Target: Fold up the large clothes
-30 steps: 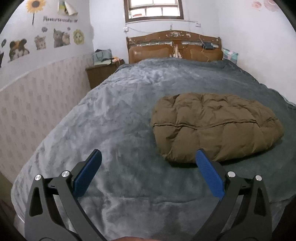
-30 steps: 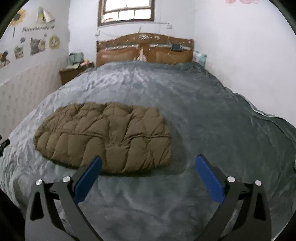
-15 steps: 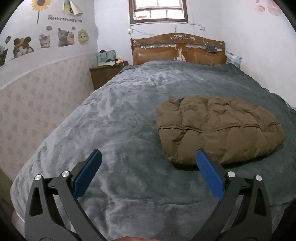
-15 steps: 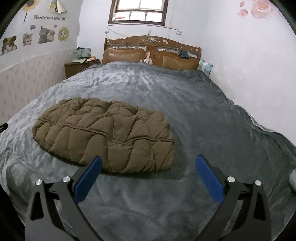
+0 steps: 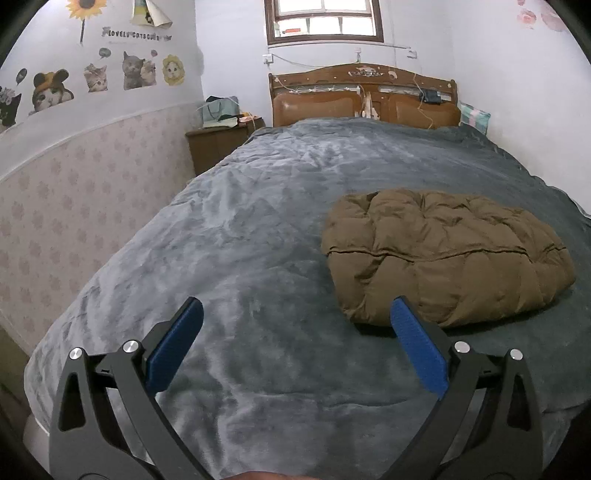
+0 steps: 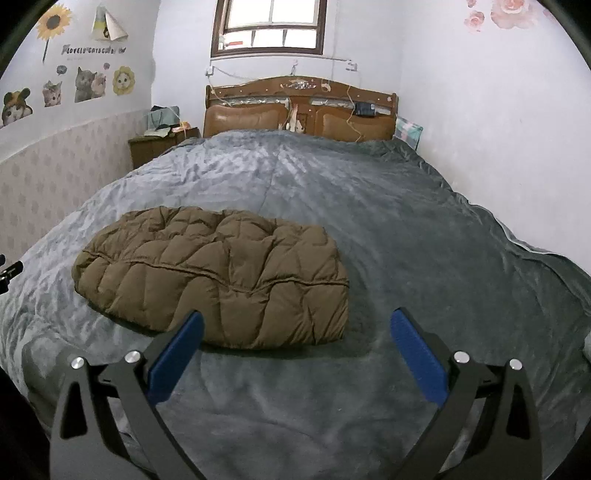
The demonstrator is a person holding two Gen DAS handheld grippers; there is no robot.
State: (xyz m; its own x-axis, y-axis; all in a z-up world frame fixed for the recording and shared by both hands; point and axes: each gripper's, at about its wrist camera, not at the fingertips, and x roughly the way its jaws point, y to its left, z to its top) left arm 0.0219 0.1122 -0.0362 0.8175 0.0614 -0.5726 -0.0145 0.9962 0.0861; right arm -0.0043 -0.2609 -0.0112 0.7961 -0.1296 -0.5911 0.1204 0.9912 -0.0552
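A brown quilted down jacket point(image 5: 447, 254) lies folded into a compact bundle on the grey bed cover point(image 5: 258, 229). It also shows in the right wrist view point(image 6: 221, 277), left of centre. My left gripper point(image 5: 295, 317) is open and empty, held above the cover to the left of the jacket. My right gripper point(image 6: 295, 328) is open and empty, held above the cover just in front of the jacket's right end. Neither gripper touches the jacket.
A wooden headboard point(image 5: 364, 96) stands at the far end under a window point(image 5: 325, 22). A bedside cabinet point(image 5: 218, 144) with bags on it stands at the far left. Walls run close along both sides of the bed point(image 6: 406, 240). The tip of my left gripper point(image 6: 9, 273) shows at the left edge.
Both grippers have pulled back and risen away from the jacket; the views tilt up and show more of the room. The jacket has not moved. Both stay open.
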